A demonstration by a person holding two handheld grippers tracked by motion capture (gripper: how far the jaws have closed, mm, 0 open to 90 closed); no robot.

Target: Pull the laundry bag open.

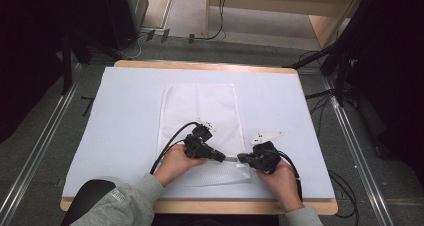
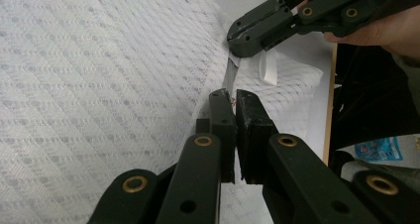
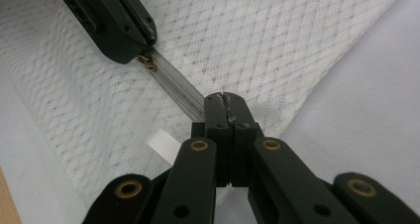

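Worktop point(image 1: 125, 116): wooden-edged, covered by a pale sheet, seen from above in the high view.

White mesh bag point(image 1: 200, 111): rectangular, patterned netting, lying flat at the middle of the worktop, its near edge towards the person. A zipper point(image 3: 178, 87) runs along that near end.

Left hand-held gripper point(image 1: 223, 158): held in the person's left hand over the near end of the bag, pointing towards the other one. Jaws together, clamped at the zipper; in the right gripper view a small brass zipper pull point(image 3: 147, 62) shows just at their tips.

Right hand-held gripper point(image 1: 241, 158): held in the right hand, facing the left one, the two near each other with a short stretch of zipper between. Jaws pressed together on the zipper's end by the bag's corner.

White fabric tab point(image 3: 163, 145): small ribbed loop, sticking out from the bag's edge just beside the right hand-held gripper.
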